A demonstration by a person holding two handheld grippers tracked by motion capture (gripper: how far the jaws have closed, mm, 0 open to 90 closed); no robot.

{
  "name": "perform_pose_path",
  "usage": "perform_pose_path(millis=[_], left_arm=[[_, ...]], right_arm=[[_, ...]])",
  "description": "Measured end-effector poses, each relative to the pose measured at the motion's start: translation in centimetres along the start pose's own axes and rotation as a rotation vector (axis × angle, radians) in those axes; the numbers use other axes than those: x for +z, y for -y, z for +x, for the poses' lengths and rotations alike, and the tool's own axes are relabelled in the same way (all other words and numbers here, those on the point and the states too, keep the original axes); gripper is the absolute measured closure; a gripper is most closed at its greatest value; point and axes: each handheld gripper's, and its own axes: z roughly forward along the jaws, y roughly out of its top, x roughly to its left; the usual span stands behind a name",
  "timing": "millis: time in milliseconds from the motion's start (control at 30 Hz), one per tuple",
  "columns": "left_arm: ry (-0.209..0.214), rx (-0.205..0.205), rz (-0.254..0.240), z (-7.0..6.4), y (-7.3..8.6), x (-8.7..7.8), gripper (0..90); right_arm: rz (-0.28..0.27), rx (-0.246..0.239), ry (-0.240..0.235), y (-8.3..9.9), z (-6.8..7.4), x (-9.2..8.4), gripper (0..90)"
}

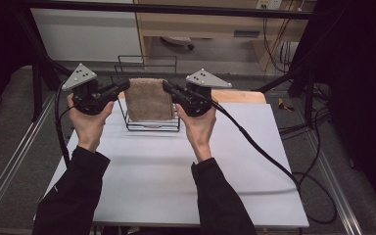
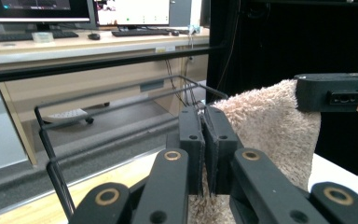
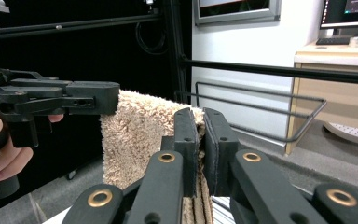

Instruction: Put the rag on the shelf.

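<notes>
Now both grippers are pinching the top edge of a beige towel [image 1: 149,99], holding it spread between them above the far part of the white table [image 1: 176,166]. Left gripper [image 1: 126,85] is clamping the towel's left corner, right gripper [image 1: 165,86] its right corner, jaws pressed together on the cloth. Behind and beneath the hanging towel, a black wire rack [image 1: 147,62] is standing.

Beige towel [image 1: 149,100] held taut by its upper corners between left gripper [image 1: 119,89] and right gripper [image 1: 169,88], above wire rack [image 1: 152,125] near the bench's [image 1: 176,176] far edge.
</notes>
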Motion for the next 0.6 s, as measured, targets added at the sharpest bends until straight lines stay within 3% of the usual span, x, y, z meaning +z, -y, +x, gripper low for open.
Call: perform_pose_path(millis=[600], left_arm=[[-0.024, 0.009, -0.05, 1.2, -3.0, 0.4, 86.4]], right_arm=[[-0.059, -0.013, 0.01, -3.4, -0.3, 1.4, 85.2]])
